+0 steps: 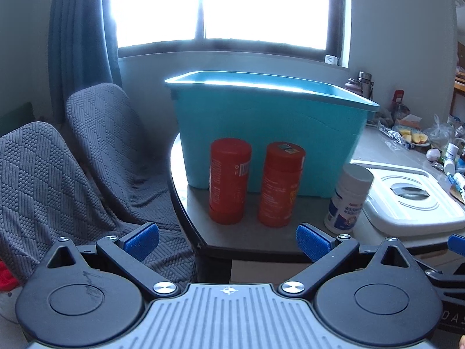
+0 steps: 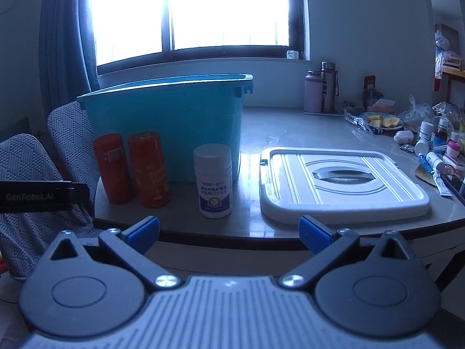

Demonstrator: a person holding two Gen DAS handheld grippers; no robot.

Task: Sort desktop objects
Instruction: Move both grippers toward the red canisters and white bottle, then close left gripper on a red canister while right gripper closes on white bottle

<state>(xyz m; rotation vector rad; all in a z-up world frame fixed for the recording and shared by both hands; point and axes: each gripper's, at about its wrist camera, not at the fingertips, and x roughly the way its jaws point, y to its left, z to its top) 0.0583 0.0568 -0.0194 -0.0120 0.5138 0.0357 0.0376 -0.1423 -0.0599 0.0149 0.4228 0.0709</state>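
Both sets of fingers, left gripper (image 1: 227, 242) and right gripper (image 2: 229, 234), gape empty short of the counter (image 2: 290, 133). Two orange tubes (image 1: 229, 180) (image 1: 279, 184) stand close together before the bin (image 1: 270, 133); grabbing one could topple its neighbour or the bottle (image 2: 213, 180).

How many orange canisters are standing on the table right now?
2. Both stand upright, side by side, in front of the teal bin: the left canister near the table's left edge, the right canister between it and the white bottle. The bin could hide more.
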